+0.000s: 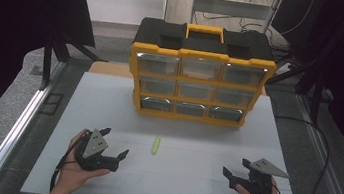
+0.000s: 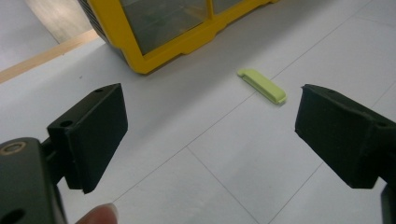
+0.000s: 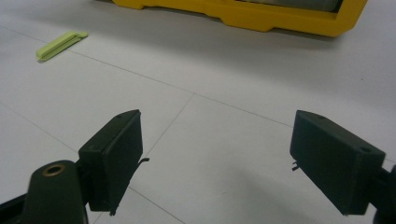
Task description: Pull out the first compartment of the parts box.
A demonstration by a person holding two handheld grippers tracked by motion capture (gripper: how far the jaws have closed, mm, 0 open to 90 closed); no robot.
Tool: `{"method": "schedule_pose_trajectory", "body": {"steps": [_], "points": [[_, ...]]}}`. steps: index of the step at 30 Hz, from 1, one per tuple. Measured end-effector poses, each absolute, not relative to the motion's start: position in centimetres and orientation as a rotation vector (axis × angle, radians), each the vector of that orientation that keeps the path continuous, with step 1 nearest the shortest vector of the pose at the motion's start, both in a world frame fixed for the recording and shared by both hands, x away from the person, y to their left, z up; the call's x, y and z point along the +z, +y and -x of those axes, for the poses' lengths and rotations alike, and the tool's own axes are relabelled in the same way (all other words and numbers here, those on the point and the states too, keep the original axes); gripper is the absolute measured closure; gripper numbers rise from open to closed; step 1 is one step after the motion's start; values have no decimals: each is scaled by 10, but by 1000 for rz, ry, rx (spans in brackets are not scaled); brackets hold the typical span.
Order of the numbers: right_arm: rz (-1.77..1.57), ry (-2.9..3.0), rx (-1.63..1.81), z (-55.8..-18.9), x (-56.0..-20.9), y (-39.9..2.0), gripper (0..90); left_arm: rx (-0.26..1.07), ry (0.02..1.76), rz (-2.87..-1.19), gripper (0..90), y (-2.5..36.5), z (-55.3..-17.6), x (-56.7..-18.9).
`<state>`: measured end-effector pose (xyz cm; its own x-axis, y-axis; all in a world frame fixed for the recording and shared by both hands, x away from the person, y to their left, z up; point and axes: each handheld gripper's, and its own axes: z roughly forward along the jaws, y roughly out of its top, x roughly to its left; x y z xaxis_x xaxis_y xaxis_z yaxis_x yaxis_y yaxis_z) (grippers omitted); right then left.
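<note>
Two grippers sit low on the white table (image 1: pixel 106 118), both empty with jaws spread wide. Over on the left, the left gripper (image 1: pixel 116 144) rests in the person's hand, aimed toward the middle. Just past it lies the little lime green clip (image 1: pixel 156 146), flat on the table, between the two grippers but closer to the left one, touching nothing. Behind it stands the yellow and black drawer organizer (image 1: pixel 200 78). Far right, the right gripper (image 1: pixel 235 168) sits well apart from the clip
</note>
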<state>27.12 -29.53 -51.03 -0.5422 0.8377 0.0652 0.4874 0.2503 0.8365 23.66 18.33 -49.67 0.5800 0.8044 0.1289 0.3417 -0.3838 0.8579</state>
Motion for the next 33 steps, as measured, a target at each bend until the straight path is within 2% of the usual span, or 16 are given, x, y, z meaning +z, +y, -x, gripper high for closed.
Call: {"method": "schedule_pose_trajectory", "body": {"steps": [24, 33], "points": [[-1214, 2131, 1200, -272, -511, -296, 171, 677, 824, -1988, 98, 153, -242, -485], [-1209, 2130, 1209, -273, -511, -297, 169, 712, 785, -2022, 99, 147, -240, -484]]}}
